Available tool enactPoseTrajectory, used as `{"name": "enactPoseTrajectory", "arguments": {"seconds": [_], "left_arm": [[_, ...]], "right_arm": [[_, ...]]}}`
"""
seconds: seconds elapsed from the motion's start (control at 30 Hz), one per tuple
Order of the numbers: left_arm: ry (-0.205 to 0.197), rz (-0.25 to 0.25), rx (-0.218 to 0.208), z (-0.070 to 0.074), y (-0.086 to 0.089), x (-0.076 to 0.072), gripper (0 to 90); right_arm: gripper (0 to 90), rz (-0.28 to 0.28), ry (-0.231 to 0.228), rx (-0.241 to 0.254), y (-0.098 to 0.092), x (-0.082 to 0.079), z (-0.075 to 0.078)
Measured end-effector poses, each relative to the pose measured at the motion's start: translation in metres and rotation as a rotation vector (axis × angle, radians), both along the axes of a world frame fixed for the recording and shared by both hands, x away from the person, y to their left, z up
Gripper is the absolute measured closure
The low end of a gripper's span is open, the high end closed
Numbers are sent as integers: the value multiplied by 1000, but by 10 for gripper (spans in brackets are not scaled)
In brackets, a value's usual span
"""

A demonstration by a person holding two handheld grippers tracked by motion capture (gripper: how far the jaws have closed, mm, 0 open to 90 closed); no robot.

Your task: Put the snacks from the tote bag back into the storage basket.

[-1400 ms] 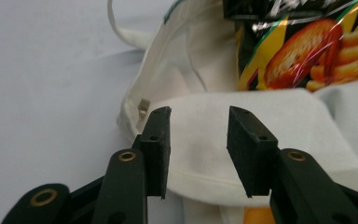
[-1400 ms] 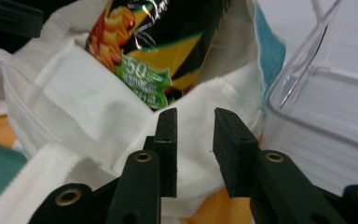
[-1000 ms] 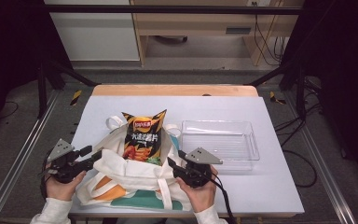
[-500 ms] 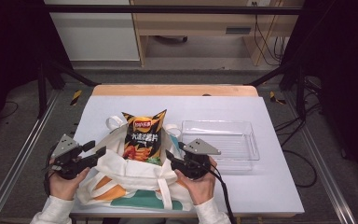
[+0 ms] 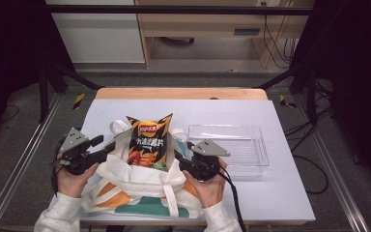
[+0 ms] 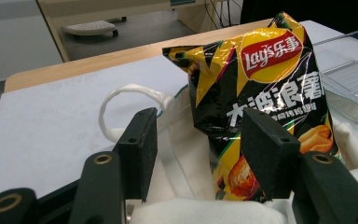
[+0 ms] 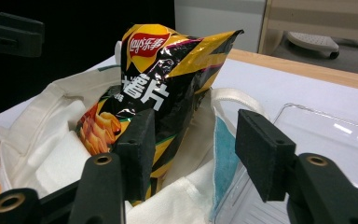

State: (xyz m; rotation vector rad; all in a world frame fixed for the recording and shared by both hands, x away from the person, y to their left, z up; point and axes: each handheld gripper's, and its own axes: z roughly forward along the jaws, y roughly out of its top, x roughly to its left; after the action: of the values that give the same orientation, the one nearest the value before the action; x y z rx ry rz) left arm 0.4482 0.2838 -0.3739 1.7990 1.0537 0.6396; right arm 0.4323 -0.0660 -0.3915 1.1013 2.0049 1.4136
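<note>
Chip bag (image 5: pixel 148 143), black and yellow with a red logo and orange chips printed low on its face, stands upright in the mouth of a cream tote bag (image 5: pixel 140 186) near the front middle of the counter (image 5: pixel 280 193). The tote lies slumped and open, its lower panel printed in orange and teal, one looped handle (image 6: pixel 126 105) curling onto the counter behind it. In the right gripper view a blue inner lining (image 7: pixel 223 154) shows at the tote's edge beside the chip bag (image 7: pixel 158 88).

The left gripper (image 5: pixel 102 146) sits at the tote's left rim, its jaws spread wide and holding nothing; in the left gripper view the chip bag (image 6: pixel 265 88) rises between and beyond them. The right gripper (image 5: pixel 180 161) sits at the tote's right rim, jaws likewise wide and empty. A hand grips each tool from the near edge.

Just right of the tote lies a clear plastic tray (image 5: pixel 251 133), shallow and rectangular.

The counter is covered in a pale white sheet, with a strip of light wood (image 5: pixel 181 93) along its far edge. Metal rails (image 5: pixel 19 164) flank it on both sides. Beyond is a grey floor, a white cabinet (image 5: pixel 96 29), a wooden desk frame (image 5: pixel 198 24) and dark cables (image 5: pixel 275 48) on the right.
</note>
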Motion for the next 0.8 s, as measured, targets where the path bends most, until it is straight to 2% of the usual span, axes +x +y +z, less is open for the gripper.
{"name": "enactPoseTrajectory", "arguments": {"seconds": [0.1,0.33,0.47,0.57,0.7,0.8], "left_arm": [[1,-1,-6,2,-4,5,449],[-11,-1,-26,10,-9,14,425],[-16,1,-35,17,-14,24,398],[-8,-1,-52,17,-17,30,389],[-1,-4,-65,15,-22,37,385],[11,-12,-58,13,-26,41,383]], "right_arm": [[483,11,23,4,1,4,2],[473,21,26,14,3,14,10],[457,18,21,22,8,21,13],[443,19,24,7,12,25,14],[441,16,33,11,17,30,15],[439,20,38,10,21,33,14]]}}
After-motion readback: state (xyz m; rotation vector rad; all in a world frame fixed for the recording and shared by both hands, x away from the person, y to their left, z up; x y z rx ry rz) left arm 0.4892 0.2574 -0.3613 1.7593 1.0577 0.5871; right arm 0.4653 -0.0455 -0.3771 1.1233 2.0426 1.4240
